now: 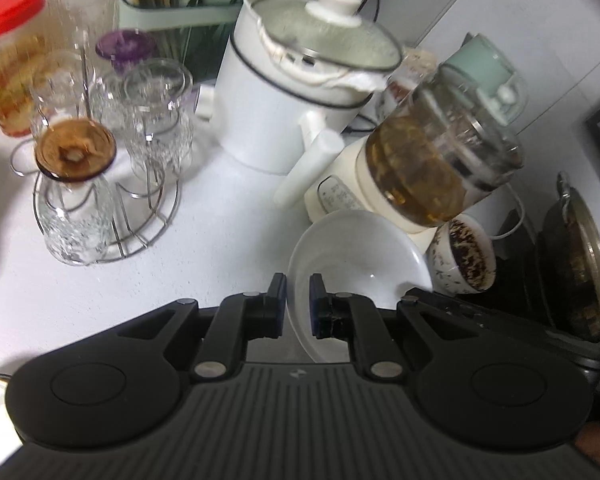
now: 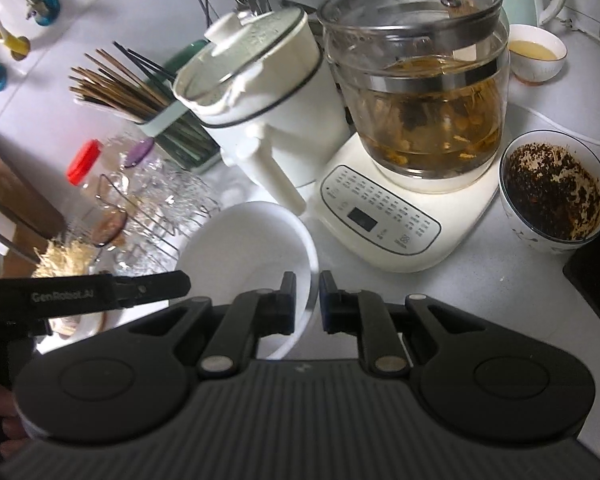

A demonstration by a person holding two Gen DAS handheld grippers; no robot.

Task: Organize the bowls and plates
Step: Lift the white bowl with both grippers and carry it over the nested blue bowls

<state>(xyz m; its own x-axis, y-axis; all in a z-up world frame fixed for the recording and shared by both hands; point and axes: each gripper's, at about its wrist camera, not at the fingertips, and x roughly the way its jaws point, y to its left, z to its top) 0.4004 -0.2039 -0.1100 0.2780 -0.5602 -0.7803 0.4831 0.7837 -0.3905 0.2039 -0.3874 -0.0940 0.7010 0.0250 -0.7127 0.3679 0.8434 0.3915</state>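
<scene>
A white bowl (image 1: pixel 356 256) sits on the white counter in front of the tea kettle base; it also shows in the right wrist view (image 2: pixel 240 256). My left gripper (image 1: pixel 298 300) has its fingers on either side of the bowl's left rim, shut on it. My right gripper (image 2: pixel 307 300) is shut on the bowl's right rim. The left gripper's body (image 2: pixel 84 296) shows at the bowl's left side. A patterned bowl with dark residue (image 1: pixel 462 258) stands right of the white bowl, also in the right wrist view (image 2: pixel 554 192). A small bowl with yellow liquid (image 2: pixel 536 52) stands behind the kettle.
A glass tea kettle on a white base (image 2: pixel 416 92), a white electric pot with lid (image 1: pixel 300 92), a wire rack of glasses (image 1: pixel 100 168), a red-lidded jar (image 1: pixel 14 56), a chopstick holder (image 2: pixel 140 92) and a dark wok (image 1: pixel 576 264) crowd the counter (image 1: pixel 228 216).
</scene>
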